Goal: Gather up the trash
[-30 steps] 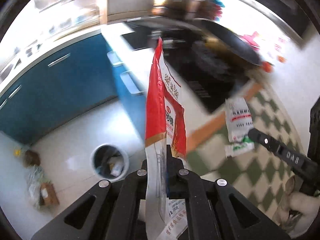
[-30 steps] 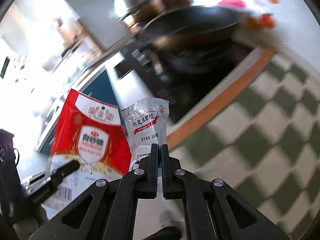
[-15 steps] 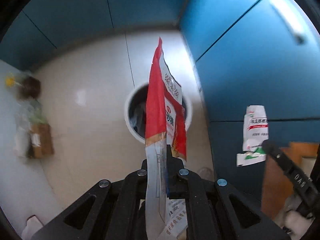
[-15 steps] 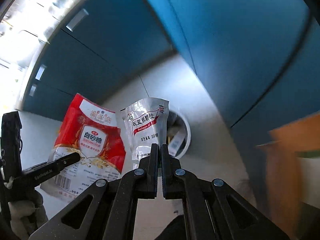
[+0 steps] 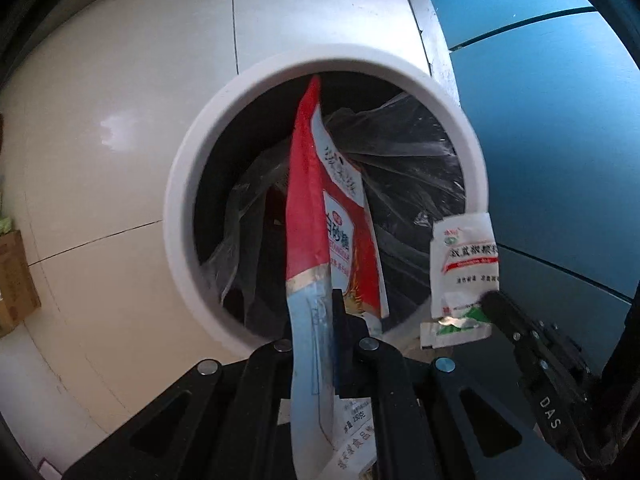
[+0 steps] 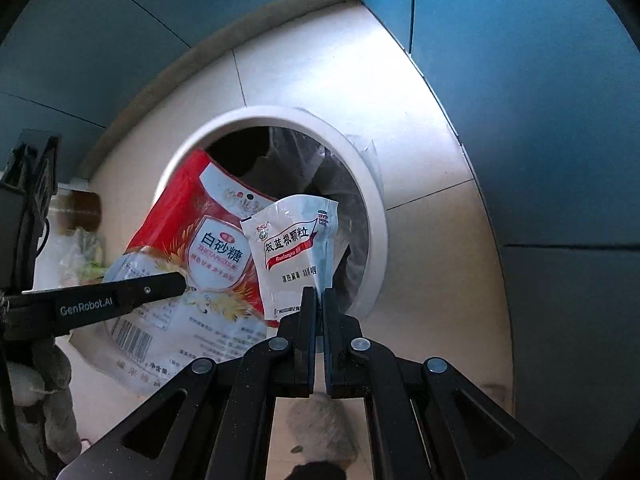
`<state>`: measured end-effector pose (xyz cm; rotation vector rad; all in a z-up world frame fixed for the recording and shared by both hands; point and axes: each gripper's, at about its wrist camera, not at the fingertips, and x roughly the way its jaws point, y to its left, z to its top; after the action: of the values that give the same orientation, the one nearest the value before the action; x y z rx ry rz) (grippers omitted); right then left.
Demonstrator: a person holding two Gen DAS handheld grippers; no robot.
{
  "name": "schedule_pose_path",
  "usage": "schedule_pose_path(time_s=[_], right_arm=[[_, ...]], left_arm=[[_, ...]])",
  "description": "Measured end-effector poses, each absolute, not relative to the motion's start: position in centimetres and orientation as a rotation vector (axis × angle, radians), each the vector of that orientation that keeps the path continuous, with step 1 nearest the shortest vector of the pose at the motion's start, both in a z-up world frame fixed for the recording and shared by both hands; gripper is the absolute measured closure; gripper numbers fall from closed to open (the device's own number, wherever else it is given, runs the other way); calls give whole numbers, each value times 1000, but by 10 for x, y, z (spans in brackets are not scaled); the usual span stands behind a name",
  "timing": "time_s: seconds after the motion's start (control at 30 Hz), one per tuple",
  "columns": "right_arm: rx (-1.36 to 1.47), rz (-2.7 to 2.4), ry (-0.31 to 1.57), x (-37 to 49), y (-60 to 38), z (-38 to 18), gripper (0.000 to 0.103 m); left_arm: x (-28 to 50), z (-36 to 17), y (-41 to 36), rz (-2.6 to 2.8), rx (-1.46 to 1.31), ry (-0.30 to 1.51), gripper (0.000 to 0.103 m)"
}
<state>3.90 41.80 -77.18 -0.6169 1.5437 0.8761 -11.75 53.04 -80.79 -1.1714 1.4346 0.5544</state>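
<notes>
red sugar bag and white sachet hang over lined white bin.

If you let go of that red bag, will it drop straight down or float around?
The red bag looks flat and empty, so it is probably very light and may flutter rather than drop. It bends where the left gripper pinches it, so it seems floppy. It hangs over the bin, so it should likely land inside.

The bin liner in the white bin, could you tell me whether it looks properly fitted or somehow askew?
It looks askew: the clear liner is crumpled and bunched inside the white bin, with a flap spilling over the rim on one side only.
</notes>
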Motion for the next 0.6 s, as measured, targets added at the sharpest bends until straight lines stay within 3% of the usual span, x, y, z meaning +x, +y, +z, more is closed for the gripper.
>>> schedule_pose_path(time_s=[0.2, 0.27, 0.3, 0.33, 0.37, 0.4, 0.47, 0.53, 0.6], right_arm=[[-648, 865, 1584, 29, 434, -796, 96], [-663, 843, 1577, 31, 437, -796, 87], [-667, 835, 1570, 32, 437, -793, 71], [-667, 829, 1562, 33, 435, -788, 53], [-668, 828, 1554, 32, 435, -785, 47], [-672, 826, 1549, 31, 433, -780, 42], [-697, 820, 1517, 29, 428, -765, 39], [-721, 814, 1473, 25, 421, -744, 7], [-748, 806, 1418, 18, 413, -716, 0]], left_arm=[[-114, -800, 529, 605, -1135, 1436, 96], [-114, -786, 531, 637, -1080, 1414, 85], [-113, -777, 534, 650, -1060, 1395, 78], [-115, -768, 535, 669, -1030, 1378, 54], [-117, -762, 537, 683, -1008, 1370, 19], [-119, -757, 536, 691, -995, 1365, 6], [-130, -743, 533, 729, -958, 1360, 0], [-143, -724, 528, 782, -913, 1367, 0], [-154, -700, 524, 830, -870, 1361, 0]])
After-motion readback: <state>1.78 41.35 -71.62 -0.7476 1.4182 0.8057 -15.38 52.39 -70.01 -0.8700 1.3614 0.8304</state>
